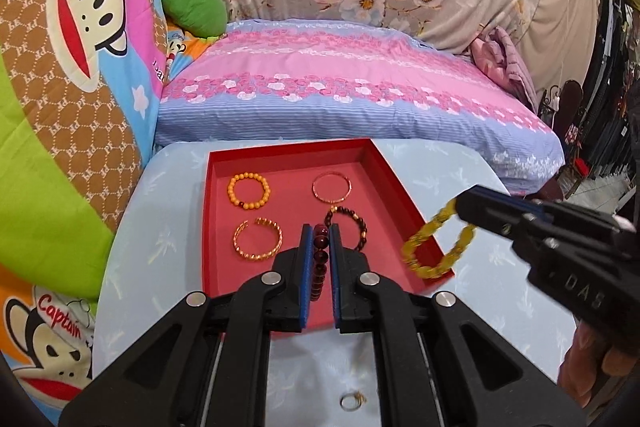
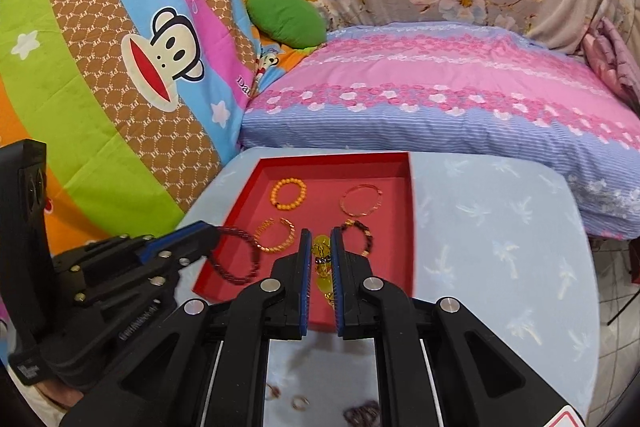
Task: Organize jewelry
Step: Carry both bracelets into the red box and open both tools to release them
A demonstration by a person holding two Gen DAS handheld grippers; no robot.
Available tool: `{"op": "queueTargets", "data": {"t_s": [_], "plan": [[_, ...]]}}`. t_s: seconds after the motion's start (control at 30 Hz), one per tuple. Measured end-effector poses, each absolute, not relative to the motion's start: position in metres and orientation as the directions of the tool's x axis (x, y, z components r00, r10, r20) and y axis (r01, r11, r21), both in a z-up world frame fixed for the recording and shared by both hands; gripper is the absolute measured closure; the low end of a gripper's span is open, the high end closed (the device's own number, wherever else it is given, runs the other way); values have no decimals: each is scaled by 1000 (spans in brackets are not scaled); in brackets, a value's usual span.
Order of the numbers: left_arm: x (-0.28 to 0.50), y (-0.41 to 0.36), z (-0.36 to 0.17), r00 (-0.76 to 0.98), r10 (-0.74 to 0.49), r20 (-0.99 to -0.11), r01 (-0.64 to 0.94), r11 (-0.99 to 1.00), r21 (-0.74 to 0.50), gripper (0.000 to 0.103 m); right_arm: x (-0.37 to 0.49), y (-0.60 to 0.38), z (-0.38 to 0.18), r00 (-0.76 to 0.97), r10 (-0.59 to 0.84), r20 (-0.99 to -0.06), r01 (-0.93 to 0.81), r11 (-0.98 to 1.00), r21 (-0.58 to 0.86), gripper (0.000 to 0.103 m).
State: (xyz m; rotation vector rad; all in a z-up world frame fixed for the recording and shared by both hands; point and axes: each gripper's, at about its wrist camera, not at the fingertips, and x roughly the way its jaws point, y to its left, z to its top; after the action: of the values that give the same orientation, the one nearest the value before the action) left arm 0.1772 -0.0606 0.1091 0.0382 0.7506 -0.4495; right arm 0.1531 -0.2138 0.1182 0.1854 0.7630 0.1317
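Note:
A red tray (image 1: 216, 227) (image 2: 404, 227) lies on the pale blue table and holds an orange bead bracelet (image 1: 248, 191), a thin gold bangle (image 1: 332, 187), an open gold cuff (image 1: 257, 238) and a dark bead bracelet (image 1: 352, 227). My left gripper (image 1: 320, 233) is shut on a dark red bead bracelet (image 1: 320, 259) (image 2: 234, 254) and holds it over the tray's near part. My right gripper (image 2: 319, 237) is shut on a yellow bead bracelet (image 2: 321, 259) (image 1: 438, 243), hanging over the tray's right near corner.
Small rings (image 1: 351, 401) (image 2: 300, 403) and another dark piece (image 2: 362, 415) lie on the table near me. A bed with a pink-and-blue cover (image 1: 340, 87) stands behind the table. Colourful quilts (image 1: 60, 87) hang on the left.

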Motion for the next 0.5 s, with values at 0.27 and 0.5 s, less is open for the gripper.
{"op": "queueTargets", "data": {"t_s": [0.27,0.5], "plan": [[220,-58,56,565,-389,-727,365,909,-202,95,196,-203,62,628,238,-741,-29,958,284,94],[227,-50,13,535,-326,-780,327,931,-164,95,198,-214,21,571,159,-805,35,975,218,94]]}}
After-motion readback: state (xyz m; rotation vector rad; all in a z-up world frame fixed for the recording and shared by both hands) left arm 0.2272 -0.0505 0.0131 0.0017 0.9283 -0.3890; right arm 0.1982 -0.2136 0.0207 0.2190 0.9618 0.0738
